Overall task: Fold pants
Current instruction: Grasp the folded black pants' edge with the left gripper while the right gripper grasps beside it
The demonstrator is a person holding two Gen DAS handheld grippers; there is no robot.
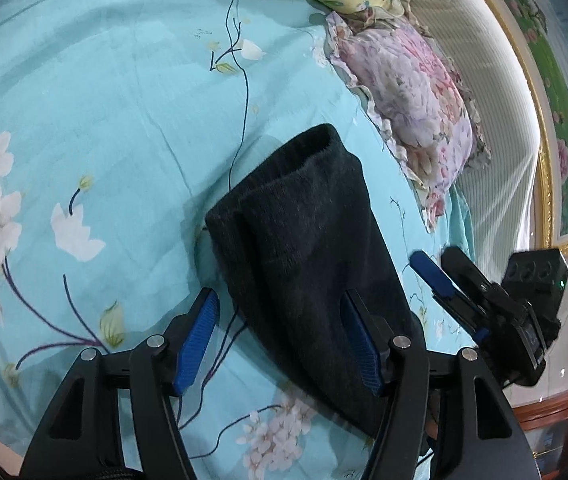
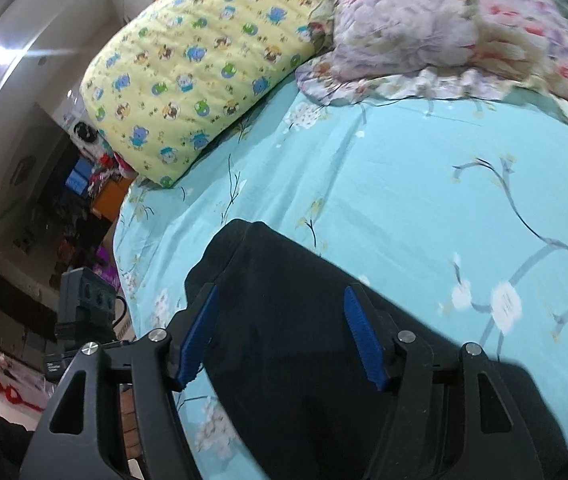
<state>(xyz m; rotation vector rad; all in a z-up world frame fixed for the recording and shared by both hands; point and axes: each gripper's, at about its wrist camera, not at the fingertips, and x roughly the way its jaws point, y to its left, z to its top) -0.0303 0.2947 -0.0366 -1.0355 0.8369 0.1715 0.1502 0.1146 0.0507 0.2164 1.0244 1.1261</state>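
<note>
Nearest, both the left gripper (image 1: 280,338) and right gripper (image 2: 280,334) hover with fingers spread, pinching nothing, over dark pants (image 1: 307,248) lying folded on the turquoise floral bed (image 1: 124,100). Beyond, a yellow pillow (image 2: 204,64) and pink floral pillow (image 2: 423,28).

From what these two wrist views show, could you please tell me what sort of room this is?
Most likely a bedroom at home. The dark pants lie on a bed spread with a turquoise floral sheet, with a yellow cartoon-print pillow and a pink floral pillow near a padded headboard.
</note>
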